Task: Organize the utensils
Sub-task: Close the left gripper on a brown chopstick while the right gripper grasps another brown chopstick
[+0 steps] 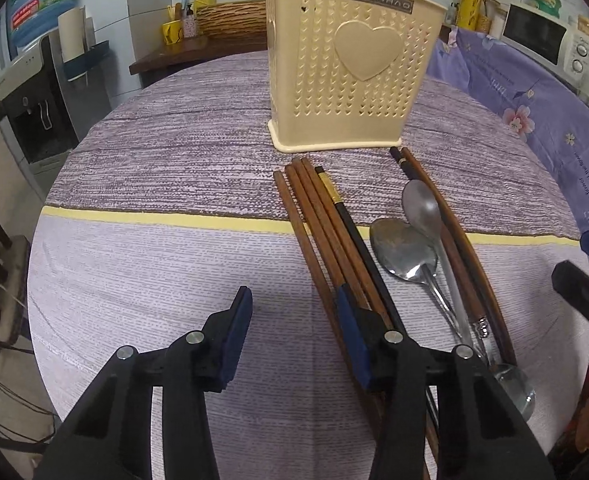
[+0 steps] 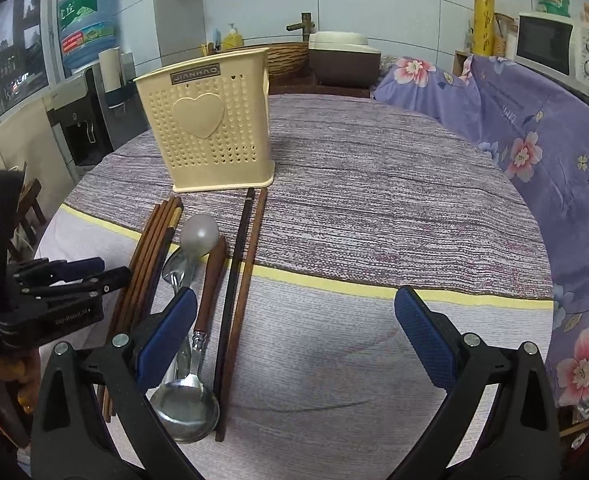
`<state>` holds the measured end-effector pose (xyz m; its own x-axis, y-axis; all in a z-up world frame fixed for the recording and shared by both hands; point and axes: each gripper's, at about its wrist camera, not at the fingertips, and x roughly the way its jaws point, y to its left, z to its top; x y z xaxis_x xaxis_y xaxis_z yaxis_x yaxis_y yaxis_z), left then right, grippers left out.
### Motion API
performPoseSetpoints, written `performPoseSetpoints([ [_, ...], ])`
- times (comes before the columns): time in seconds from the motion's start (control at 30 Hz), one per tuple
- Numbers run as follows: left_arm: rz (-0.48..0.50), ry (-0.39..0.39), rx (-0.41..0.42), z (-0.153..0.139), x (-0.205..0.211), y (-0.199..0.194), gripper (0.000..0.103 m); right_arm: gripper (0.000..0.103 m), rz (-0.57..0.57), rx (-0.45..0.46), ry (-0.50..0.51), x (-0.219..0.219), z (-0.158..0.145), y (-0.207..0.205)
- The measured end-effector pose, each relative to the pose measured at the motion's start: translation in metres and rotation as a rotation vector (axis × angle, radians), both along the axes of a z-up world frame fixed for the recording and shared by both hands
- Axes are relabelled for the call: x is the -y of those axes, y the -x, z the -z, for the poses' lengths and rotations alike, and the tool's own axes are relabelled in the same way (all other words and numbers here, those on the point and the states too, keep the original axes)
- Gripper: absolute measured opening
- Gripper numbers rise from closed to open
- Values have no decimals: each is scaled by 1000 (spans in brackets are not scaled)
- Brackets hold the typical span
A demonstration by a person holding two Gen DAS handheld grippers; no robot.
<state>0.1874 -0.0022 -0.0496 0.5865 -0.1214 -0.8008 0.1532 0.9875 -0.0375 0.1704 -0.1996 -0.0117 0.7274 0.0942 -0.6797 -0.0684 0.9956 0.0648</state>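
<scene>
Brown wooden chopsticks (image 1: 314, 216) lie in a tight bundle of four or so on the cloth-covered surface (image 1: 154, 264), running from just in front of the cream utensil holder (image 1: 350, 68) back toward the near edge, with one black gold-banded chopstick (image 1: 358, 240) along their right side. Right of them lie two metal spoons (image 1: 410, 248), a wooden-handled utensil, and another dark and brown pair (image 2: 242, 280) beyond those. The left gripper (image 1: 300, 344) hangs over the near part of the bundle with its jaws apart and nothing between the pads; its right finger sits over the chopsticks while the left one is over bare cloth, so the bundle is not yet framed. The right gripper (image 2: 298, 336) is spread wide and empty over open cloth to the right of the utensils, its left pad above the spoon handles. The step in hand looks like a first pick of chopsticks for the holder. To do it well, I would shift the left gripper rightward until both pads straddle the bundle, come low enough for the pads to reach the cloth, and close near the middle so the sticks do not tip. Whether it touches the sticks now I cannot tell. Loose sticks may roll or fan out.
</scene>
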Motion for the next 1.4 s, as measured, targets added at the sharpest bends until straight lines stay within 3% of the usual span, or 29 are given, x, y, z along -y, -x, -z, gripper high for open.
performPoseSetpoints([
  [0.23, 5, -62, -10, -1, 4, -10, 45, 97, -14, -37, 29, -6, 6, -16],
  [0.37, -18, -32, -30, -2, -9, -13, 45, 85, -11, -78, 34, -3, 9, -28],
  [0.5, -42, -5, -51, -4, -18, -22, 45, 81, -37, -147, -81, -1, 15, -54],
  [0.67, -41, -23, -55, -3, -17, -33, 45, 56, -54, -196, -64, -14, 27, -91],
  [0.77, -47, -20, -61, -3, -20, -37, 45, 52, -55, -231, -90, -16, 34, -108],
  [1.07, -45, -67, -64, 0, -20, -54, 44, 40, -53, -256, 54, -38, 38, -139],
  [1.23, -54, -81, -82, -1, -16, -73, 30, 35, -31, -275, 57, -41, 36, -156],
  [1.4, -51, -96, -90, -1, -9, -82, 15, 20, -34, -270, 68, -48, 35, -163],
])
